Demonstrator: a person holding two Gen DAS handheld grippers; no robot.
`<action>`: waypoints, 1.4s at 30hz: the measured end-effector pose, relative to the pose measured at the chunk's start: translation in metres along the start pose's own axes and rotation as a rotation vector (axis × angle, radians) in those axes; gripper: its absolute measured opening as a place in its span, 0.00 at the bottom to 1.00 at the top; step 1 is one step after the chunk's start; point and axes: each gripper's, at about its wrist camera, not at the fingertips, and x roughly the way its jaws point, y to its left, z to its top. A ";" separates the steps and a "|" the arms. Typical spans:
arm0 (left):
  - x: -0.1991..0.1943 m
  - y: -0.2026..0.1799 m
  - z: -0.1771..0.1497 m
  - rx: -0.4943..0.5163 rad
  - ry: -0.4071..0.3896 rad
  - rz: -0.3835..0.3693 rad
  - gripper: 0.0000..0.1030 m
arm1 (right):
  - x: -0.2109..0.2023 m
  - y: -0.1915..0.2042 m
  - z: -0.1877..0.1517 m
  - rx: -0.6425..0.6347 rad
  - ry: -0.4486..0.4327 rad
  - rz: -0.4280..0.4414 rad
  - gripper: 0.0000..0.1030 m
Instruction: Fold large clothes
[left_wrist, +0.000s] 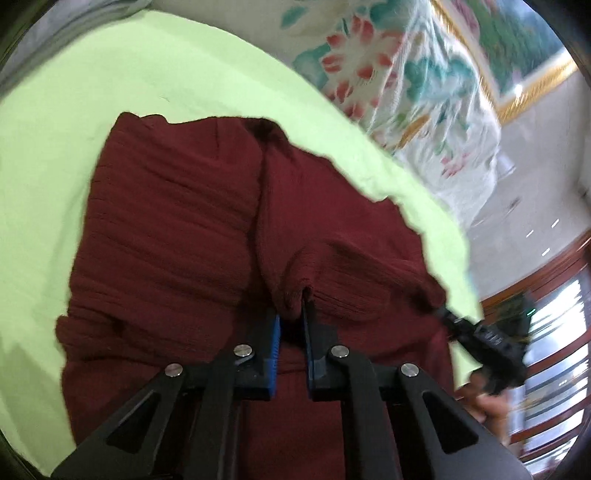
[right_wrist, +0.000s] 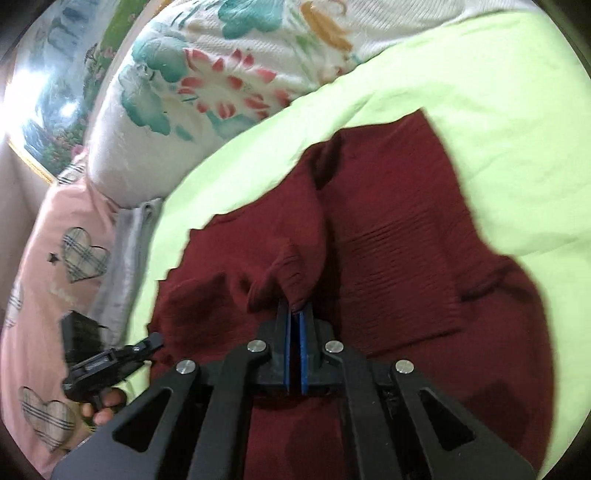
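Dark red ribbed knit garment (left_wrist: 177, 229), spread on the pale green bed sheet (left_wrist: 66, 122), its long axis running away from both cameras. Left tongs (left_wrist: 291, 317) and right tongs (right_wrist: 294, 308) each clamped on a bunched fold of it. Open sheet borders the far and outer edges; a white floral quilted pillow (right_wrist: 207, 74) and pink heart-print pillow (right_wrist: 55, 251) lie beyond. No legible writing.

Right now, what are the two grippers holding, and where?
Both hold the maroon sweater: left gripper and right gripper each pinch a bunched fold of knit.
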 end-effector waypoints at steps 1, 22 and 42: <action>0.006 -0.002 -0.003 0.015 0.016 0.029 0.09 | 0.005 -0.005 -0.002 0.009 0.021 -0.020 0.04; -0.065 0.001 -0.057 0.045 -0.037 0.069 0.26 | -0.016 0.009 -0.037 -0.005 0.030 -0.001 0.13; -0.128 0.052 -0.182 0.005 -0.033 0.143 0.60 | -0.147 -0.055 -0.119 0.044 -0.151 -0.162 0.47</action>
